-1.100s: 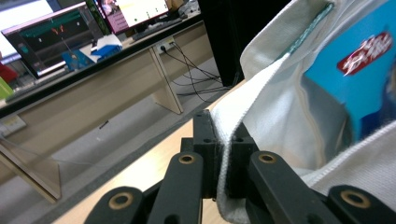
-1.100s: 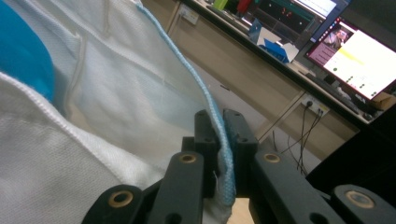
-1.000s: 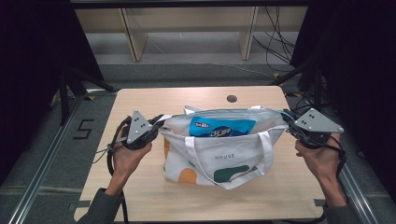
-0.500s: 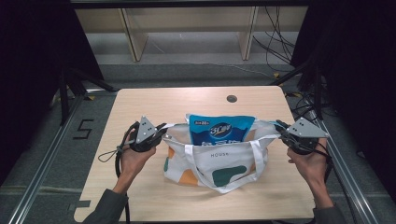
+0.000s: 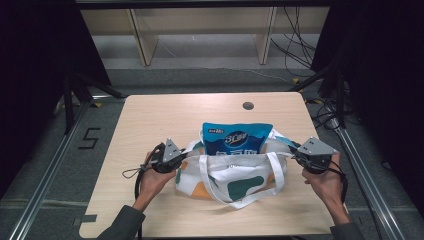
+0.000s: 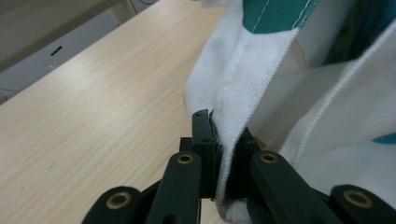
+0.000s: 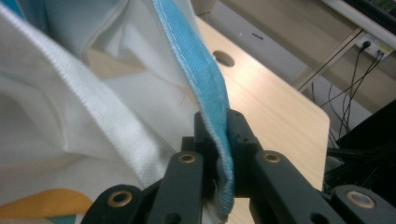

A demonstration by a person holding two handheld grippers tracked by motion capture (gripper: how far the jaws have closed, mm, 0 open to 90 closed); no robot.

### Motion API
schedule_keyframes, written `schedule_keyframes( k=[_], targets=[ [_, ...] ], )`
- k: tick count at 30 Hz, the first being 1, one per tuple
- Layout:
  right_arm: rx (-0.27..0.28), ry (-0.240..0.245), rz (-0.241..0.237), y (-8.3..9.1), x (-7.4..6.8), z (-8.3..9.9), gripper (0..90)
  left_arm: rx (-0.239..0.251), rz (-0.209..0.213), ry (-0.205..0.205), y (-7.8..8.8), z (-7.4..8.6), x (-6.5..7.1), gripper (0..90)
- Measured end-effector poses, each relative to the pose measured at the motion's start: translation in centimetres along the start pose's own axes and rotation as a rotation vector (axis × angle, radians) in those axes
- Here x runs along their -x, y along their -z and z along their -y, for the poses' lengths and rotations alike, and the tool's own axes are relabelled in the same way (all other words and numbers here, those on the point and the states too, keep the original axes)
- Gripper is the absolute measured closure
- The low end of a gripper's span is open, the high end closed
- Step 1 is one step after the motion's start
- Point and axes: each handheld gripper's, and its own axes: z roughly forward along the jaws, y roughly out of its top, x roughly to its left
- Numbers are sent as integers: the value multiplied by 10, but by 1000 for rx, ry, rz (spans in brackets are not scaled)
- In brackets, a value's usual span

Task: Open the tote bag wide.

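Bag (image 5: 235, 175): soft cloth, sagging between the fingers, weighted by a pouch (image 5: 236, 140).
Grip: left gripper (image 5: 181, 157) and right gripper (image 5: 295, 154) clamp opposite rim edges.

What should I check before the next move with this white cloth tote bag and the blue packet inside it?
1. Left gripper clamped on the edge of the white cloth tote bag: ok, fabric is pinched between its fingers.
2. Right gripper clamped on the bag's blue trimmed edge: ok.
3. Bag mouth held apart between the two grippers: ok.
4. Blue plastic packet fully inside the bag: not ok, its top half stands above the rim.
5. Bag resting on the light wooden table: ok, it sits well in from the edges.
6. Bag handles free of the grippers: ok, the near handle hangs loose in front.
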Motion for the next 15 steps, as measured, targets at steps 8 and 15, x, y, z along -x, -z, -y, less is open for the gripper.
schedule_keyframes(
  k=[8, 15],
  targets=[
    [-54, 31, -34, -9, -7, 12, 853, -37, 2, -64, -4, 6, 5, 852],
    [-117, 43, -76, -22, -17, 29, 853, -66, 9, -75, -14, 13, 12, 853]
  ],
)
